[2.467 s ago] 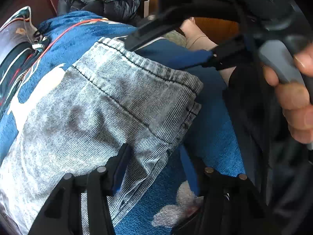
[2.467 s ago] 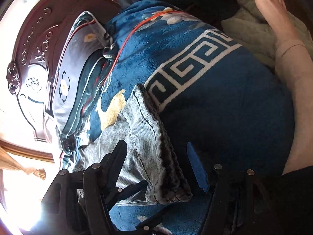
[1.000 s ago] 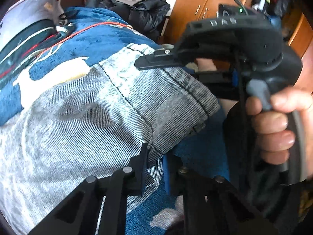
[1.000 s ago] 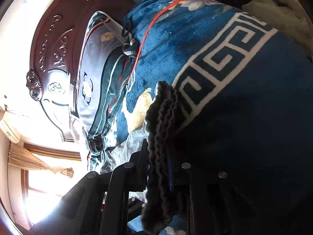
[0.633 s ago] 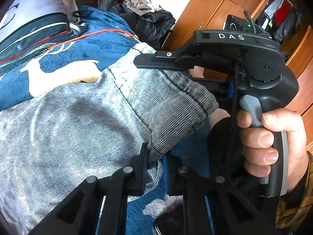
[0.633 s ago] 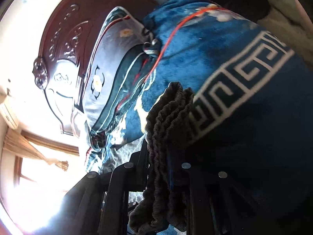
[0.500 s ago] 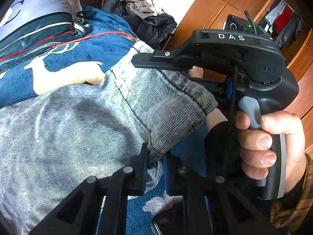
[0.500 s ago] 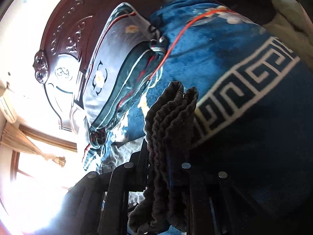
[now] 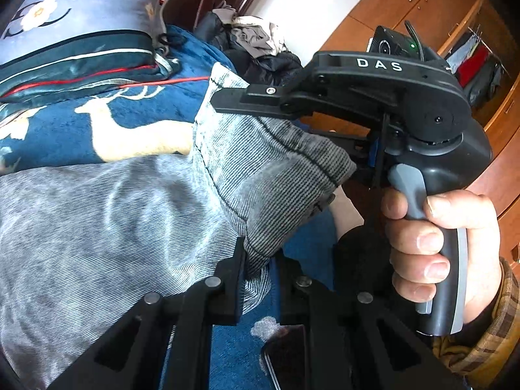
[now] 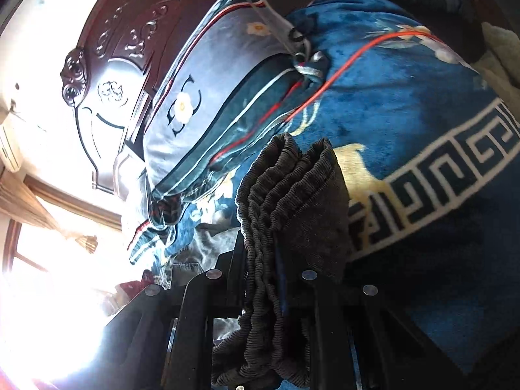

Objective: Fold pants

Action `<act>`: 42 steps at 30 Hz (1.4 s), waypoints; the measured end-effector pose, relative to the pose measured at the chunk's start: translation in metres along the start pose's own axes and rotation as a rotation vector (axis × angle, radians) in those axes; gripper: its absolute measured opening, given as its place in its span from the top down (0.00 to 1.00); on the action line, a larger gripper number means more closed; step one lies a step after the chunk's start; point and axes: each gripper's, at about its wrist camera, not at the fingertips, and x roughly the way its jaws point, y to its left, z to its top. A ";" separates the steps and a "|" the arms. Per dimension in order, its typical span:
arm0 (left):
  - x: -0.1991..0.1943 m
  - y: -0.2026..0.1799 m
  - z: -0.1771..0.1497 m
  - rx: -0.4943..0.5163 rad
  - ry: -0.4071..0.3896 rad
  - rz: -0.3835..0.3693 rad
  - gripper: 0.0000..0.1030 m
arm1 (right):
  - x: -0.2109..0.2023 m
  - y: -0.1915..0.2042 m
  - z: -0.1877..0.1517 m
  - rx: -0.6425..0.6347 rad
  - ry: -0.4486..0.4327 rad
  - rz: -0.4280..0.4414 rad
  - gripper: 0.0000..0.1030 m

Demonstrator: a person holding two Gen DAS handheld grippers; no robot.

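Note:
Grey washed denim pants (image 9: 107,221) lie across a blue blanket (image 9: 52,136) with a deer pattern. My left gripper (image 9: 258,269) is shut on one corner of the elastic waistband (image 9: 276,175), which is raised off the blanket. In the left wrist view a hand (image 9: 438,247) holds the right gripper's black handle, and its finger lies over the far corner of the waistband. In the right wrist view my right gripper (image 10: 263,279) is shut on the bunched, ribbed waistband (image 10: 292,201), which stands up between its jaws.
A striped grey and teal pillow (image 9: 74,42) leans against the dark carved headboard (image 10: 107,74). A pile of dark clothes (image 9: 260,48) sits at the far end of the bed. Wooden wardrobes (image 9: 406,3) stand beyond. A dark phone (image 9: 286,357) lies on the blanket below the left gripper. A bright window (image 10: 39,292) glares at left.
Both grippers have risen with the waistband held between them, lifting it off the blanket. More of the pillow, headboard and wardrobes has come into view. Both wrists have rolled.

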 end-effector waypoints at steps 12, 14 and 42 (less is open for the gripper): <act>-0.040 0.038 -0.017 -0.090 -0.071 0.010 0.86 | 0.044 0.051 -0.012 -0.083 0.085 -0.006 0.86; -0.046 0.047 -0.020 -0.109 -0.080 0.014 0.86 | 0.057 0.062 -0.015 -0.101 0.106 -0.010 0.86; -0.120 0.147 -0.095 -0.376 -0.129 0.068 0.31 | 0.095 0.071 -0.072 -0.133 0.196 -0.136 0.45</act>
